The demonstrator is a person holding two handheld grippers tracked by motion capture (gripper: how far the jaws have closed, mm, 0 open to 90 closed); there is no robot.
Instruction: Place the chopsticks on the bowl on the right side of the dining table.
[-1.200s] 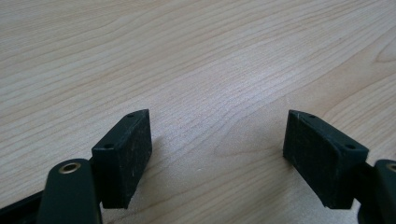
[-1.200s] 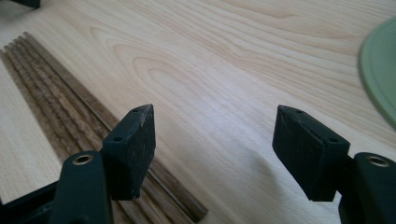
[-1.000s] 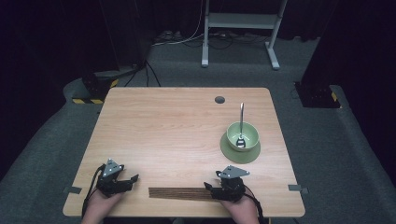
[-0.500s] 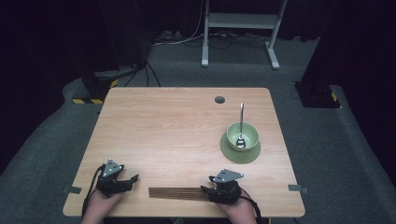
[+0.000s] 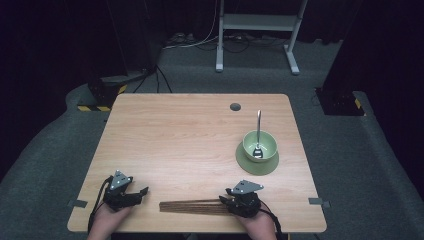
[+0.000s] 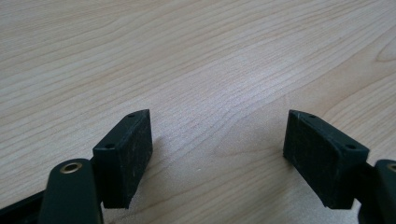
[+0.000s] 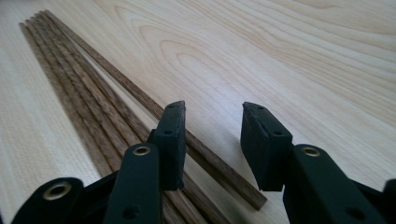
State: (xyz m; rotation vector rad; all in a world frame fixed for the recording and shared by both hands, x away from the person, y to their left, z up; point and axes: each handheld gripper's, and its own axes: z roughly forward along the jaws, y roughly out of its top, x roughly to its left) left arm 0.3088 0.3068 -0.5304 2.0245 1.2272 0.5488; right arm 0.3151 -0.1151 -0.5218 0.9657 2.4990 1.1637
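Right black two-jaw hand-held gripper [image 5: 226, 199] low at near table edge, over right end of row of dark brown wooden chopsticks [image 5: 192, 206] lying flat side by side on light wood-grain table [image 5: 190, 130]. Jaws have just been closing; in right gripper view the outermost stick [image 7: 219, 170] runs between the pads, gap visible on the right side, so not yet clamped, likely singling out one stick from the row. Chopsticks [image 7: 88, 107] fan away from gripper toward table's left. Left black two-jaw hand-held gripper [image 5: 142, 191] parked at near left corner, jaws wide apart over bare wood, nothing between, probably waiting. Green ceramic bowl [image 5: 259, 144] on matching green saucer [image 5: 245, 164], metal spoon [image 5: 258, 131] standing in it, well apart at right, likely destination for chopsticks
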